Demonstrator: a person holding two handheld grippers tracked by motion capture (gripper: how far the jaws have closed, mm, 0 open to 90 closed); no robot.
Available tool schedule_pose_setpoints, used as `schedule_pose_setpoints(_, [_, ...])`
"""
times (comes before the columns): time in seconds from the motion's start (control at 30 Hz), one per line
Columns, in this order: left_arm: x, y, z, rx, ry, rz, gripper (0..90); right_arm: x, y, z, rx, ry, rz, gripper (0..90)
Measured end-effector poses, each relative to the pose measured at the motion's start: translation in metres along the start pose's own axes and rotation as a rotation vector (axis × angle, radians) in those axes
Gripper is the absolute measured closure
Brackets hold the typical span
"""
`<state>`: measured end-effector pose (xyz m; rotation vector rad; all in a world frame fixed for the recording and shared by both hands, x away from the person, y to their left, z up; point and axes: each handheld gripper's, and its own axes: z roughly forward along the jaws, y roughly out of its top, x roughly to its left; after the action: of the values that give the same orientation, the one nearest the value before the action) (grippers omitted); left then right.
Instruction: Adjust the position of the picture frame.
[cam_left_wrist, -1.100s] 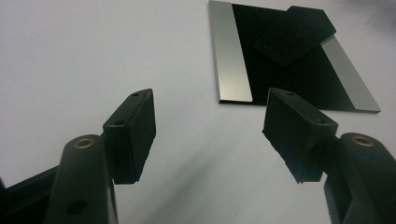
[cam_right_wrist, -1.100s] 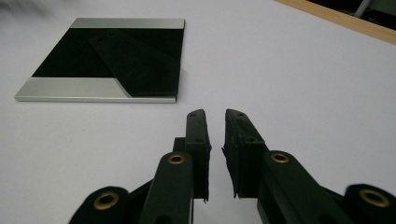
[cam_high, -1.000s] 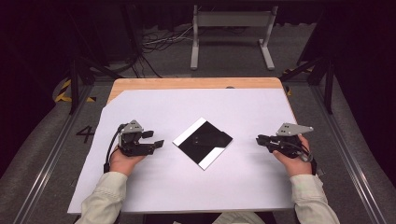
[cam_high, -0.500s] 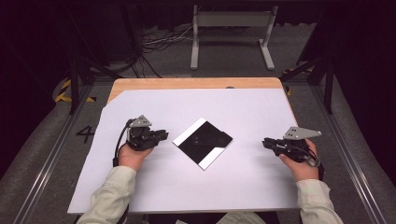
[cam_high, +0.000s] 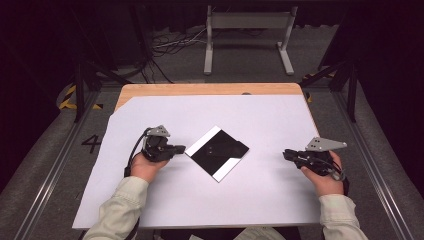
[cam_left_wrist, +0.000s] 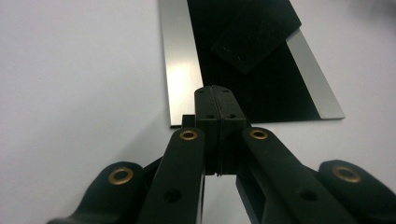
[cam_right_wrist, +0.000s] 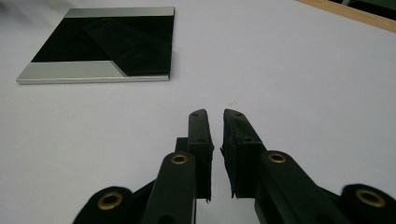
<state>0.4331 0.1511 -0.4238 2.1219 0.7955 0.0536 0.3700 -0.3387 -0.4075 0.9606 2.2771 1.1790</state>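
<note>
Square plate (cam_high: 217, 153) at centre of sheet (cam_high: 210, 200), turned corner-on, sheet spread over worktop (cam_high: 150, 90). Left claw (cam_high: 179, 149) just beside plate's left corner. Right claw (cam_high: 287, 154) well apart on plate's right. Stand (cam_high: 247, 22) on floor behind worktop.

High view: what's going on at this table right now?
A person sits at a white-covered table with tongs in each hand. The left tongs, whose jaws have just been closing with nothing between them, are now shut, their tips at the near edge of a flat black square plate with silver strips along two sides. The right tongs rest apart from the plate, off to its right, jaws slightly parted and holding nothing.
</note>
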Motion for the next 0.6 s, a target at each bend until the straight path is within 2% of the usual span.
schedule_pose_setpoints(0.17, [-0.002, 0.000, 0.008, 0.068, -0.037, 0.000, 90.0, 0.001, 0.001, 0.001, 0.001, 0.003, -0.003, 80.8])
schedule_pose_setpoints(0.27, [-0.003, 0.000, 0.013, 0.107, -0.035, 0.000, 90.0, 0.001, 0.000, 0.002, 0.004, 0.006, -0.002, 80.9])
schedule_pose_setpoints(0.33, [-0.003, 0.000, 0.015, 0.116, -0.037, -0.003, 90.0, 0.001, 0.000, 0.002, 0.003, 0.006, -0.002, 80.8])
schedule_pose_setpoints(0.43, [-0.003, 0.001, 0.019, 0.128, -0.027, -0.001, 90.0, 0.001, 0.000, 0.002, 0.004, 0.006, -0.001, 80.8])
schedule_pose_setpoints(0.6, [-0.002, 0.003, 0.030, 0.158, 0.022, 0.006, 90.0, 0.003, -0.003, 0.001, 0.011, 0.004, -0.002, 80.8])
